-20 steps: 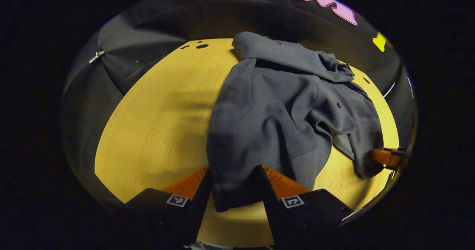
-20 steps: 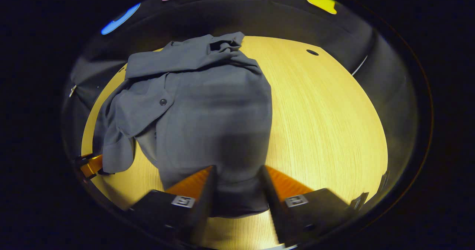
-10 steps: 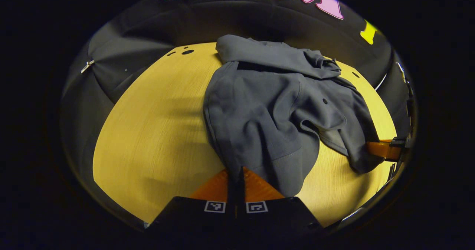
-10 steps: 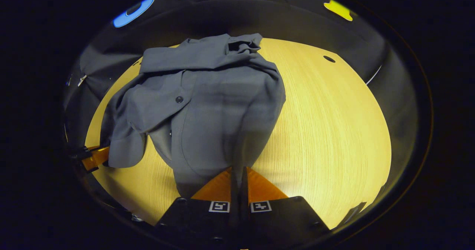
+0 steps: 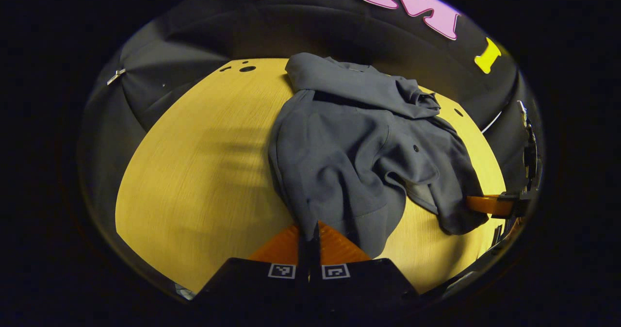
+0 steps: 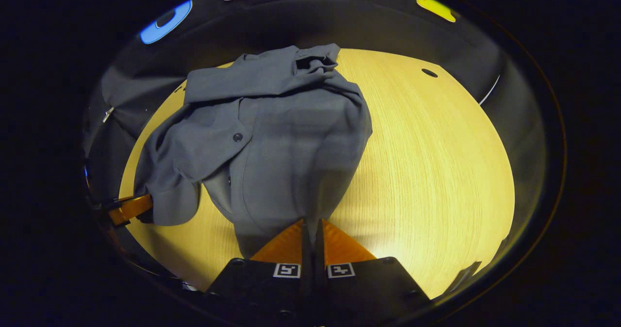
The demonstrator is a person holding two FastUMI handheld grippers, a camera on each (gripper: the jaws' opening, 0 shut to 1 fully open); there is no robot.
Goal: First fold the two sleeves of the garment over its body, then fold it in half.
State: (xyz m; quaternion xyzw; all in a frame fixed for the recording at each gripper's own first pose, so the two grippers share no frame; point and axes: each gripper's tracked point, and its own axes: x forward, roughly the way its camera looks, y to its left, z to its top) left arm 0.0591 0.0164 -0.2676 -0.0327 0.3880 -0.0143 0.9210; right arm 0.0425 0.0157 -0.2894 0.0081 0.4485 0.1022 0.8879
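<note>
Garment: dark grey shirt, matte fabric, rumpled, lying on the yellow wood-grain table. One small dark button shows on a flap that is turned over the body. A sleeve lies folded across the far end as a band running crosswise, bunched into creases at one end. Stitched hem visible at the near edge.

Left gripper: fingers pressed together, pinching the near hem corner of the garment; the cloth rises straight ahead from the tips. The bulk of the shirt lies ahead of this gripper and to its right. Bare table to its left.

Right gripper: fingers likewise closed together, with the other near hem corner caught between them. From here the shirt spreads ahead and to the left; bare table to the right.

In the left gripper view the right gripper's finger shows at the far right edge, touching the drooping edge of cloth. In the right gripper view the left gripper's finger shows at the far left edge, also against the cloth.

Orientation: long axis runs away from both grippers, hem nearest them, folded sleeve and collar end farthest. The near hem is slack between the two grips, sagging to the table.
</note>
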